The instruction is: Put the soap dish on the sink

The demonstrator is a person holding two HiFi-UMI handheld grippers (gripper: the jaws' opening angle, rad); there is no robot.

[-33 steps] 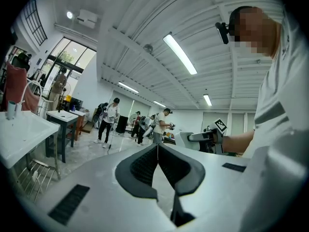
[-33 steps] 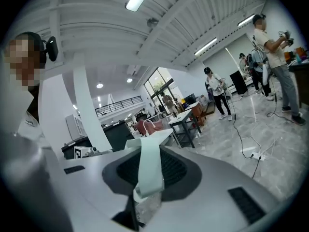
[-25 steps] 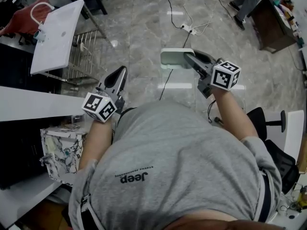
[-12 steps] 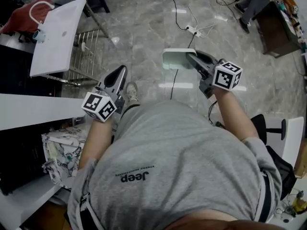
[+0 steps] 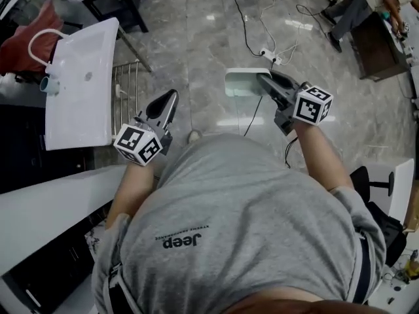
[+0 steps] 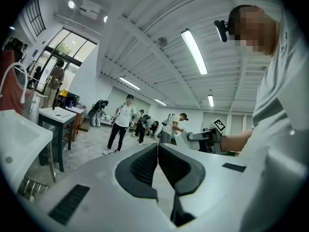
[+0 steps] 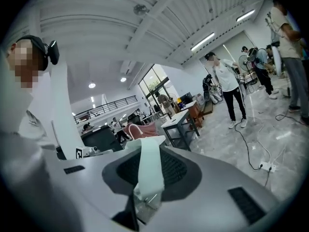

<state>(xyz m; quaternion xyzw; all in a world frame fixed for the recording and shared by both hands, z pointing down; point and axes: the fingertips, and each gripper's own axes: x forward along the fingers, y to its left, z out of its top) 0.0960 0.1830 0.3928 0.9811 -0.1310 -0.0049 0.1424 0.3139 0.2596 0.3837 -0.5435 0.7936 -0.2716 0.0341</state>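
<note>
Two are in view: the left hand-held gripper (image 5: 169,100) and the right hand-held gripper (image 5: 262,79). There is one soap dish (image 5: 239,82), in the right one's jaws, and one sink (image 5: 82,87), left of the left one. One power strip (image 5: 270,53) lies on the floor (image 5: 196,38) beyond the right one.

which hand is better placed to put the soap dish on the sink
Right. The right hand-held gripper is shut on the soap dish; the left hand-held gripper is nearer the sink but shut and empty.
</note>
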